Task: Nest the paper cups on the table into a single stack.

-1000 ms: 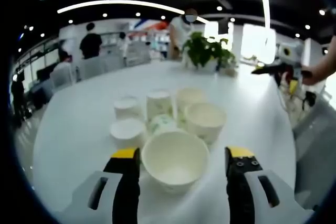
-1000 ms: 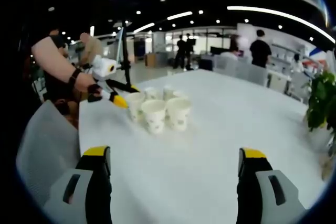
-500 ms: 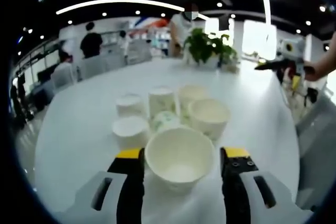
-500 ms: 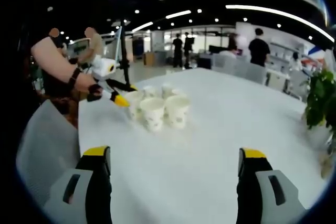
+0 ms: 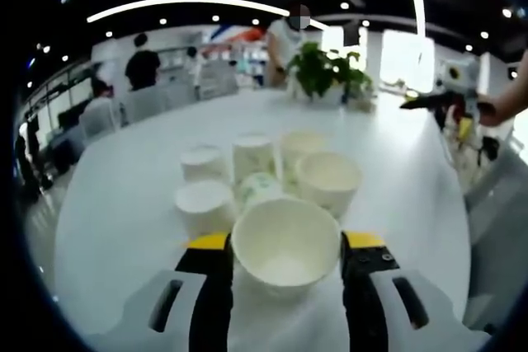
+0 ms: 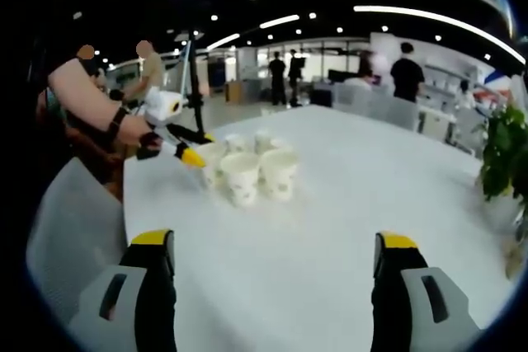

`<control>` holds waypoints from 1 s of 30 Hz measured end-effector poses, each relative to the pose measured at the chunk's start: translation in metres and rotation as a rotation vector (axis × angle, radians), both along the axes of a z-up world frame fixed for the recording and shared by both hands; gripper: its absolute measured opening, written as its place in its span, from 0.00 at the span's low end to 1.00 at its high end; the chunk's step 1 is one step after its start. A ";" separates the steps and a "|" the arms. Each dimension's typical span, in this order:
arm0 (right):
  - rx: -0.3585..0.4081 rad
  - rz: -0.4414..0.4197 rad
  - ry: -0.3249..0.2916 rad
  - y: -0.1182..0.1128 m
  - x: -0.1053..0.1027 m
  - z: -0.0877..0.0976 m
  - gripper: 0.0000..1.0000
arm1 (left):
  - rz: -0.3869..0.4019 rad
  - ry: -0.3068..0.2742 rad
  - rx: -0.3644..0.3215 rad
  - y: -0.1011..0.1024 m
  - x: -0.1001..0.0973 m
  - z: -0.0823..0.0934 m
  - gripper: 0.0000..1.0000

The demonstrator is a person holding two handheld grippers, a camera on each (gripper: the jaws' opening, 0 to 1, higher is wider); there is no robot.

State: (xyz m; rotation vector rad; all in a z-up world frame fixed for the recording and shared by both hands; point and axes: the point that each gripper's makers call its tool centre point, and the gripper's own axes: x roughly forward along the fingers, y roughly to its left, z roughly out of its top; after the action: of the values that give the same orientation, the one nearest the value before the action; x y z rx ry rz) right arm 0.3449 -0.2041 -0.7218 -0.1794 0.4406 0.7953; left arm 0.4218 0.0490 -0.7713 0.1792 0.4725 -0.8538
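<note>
Left claw (image 5: 283, 263): clamped on nearest cup (image 5: 285, 245)
Right claw (image 6: 272, 274): apart, idle over tabletop (image 6: 346, 204)
Risk: a hard squeeze dents the rim; lifting may bump touching cups (image 5: 247, 175)

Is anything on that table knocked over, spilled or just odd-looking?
Nothing looks spilled or damaged. The paper cups cluster on the white table; some stand mouth-up, a few seem upside down, not yet nested. The nearest cup sits between the left gripper's jaws. The right gripper is open, away from them.
</note>
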 end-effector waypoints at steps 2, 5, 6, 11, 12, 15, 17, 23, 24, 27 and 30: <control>0.003 -0.001 0.006 0.000 -0.001 -0.001 0.98 | -0.003 0.002 0.000 0.000 -0.001 0.000 0.49; 0.003 0.000 0.005 0.000 -0.001 -0.001 0.98 | -0.005 0.004 0.001 0.001 -0.002 0.000 0.49; 0.003 0.002 0.006 0.001 -0.001 -0.001 0.98 | -0.005 0.008 -0.001 0.000 -0.003 0.000 0.49; 0.000 0.006 0.002 0.001 -0.001 0.000 0.98 | -0.009 -0.001 -0.005 -0.001 -0.004 0.003 0.49; 0.001 0.006 0.001 0.001 -0.001 0.001 0.98 | -0.005 0.004 -0.015 -0.002 -0.004 0.004 0.49; 0.000 0.008 0.002 0.002 -0.001 0.001 0.98 | -0.005 0.000 -0.016 -0.003 -0.005 0.006 0.49; 0.005 0.009 -0.001 0.002 -0.001 0.002 0.98 | -0.009 0.001 -0.015 -0.004 -0.007 0.006 0.48; 0.006 0.007 -0.006 0.001 -0.003 0.003 0.98 | -0.021 -0.008 -0.019 -0.007 -0.013 0.009 0.48; 0.004 0.008 -0.008 0.001 -0.003 0.003 0.98 | -0.024 -0.012 -0.017 -0.007 -0.013 0.010 0.48; 0.007 0.008 -0.007 0.001 -0.005 0.003 0.98 | -0.026 -0.016 -0.025 -0.008 -0.015 0.013 0.48; 0.010 0.008 -0.008 0.002 -0.006 0.005 0.98 | -0.029 -0.024 -0.044 -0.009 -0.018 0.019 0.48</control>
State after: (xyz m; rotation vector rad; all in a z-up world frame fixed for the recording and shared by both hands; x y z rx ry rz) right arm 0.3388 -0.2025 -0.7172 -0.1748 0.4288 0.8043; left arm 0.4041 0.0397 -0.7522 0.1555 0.4293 -0.8886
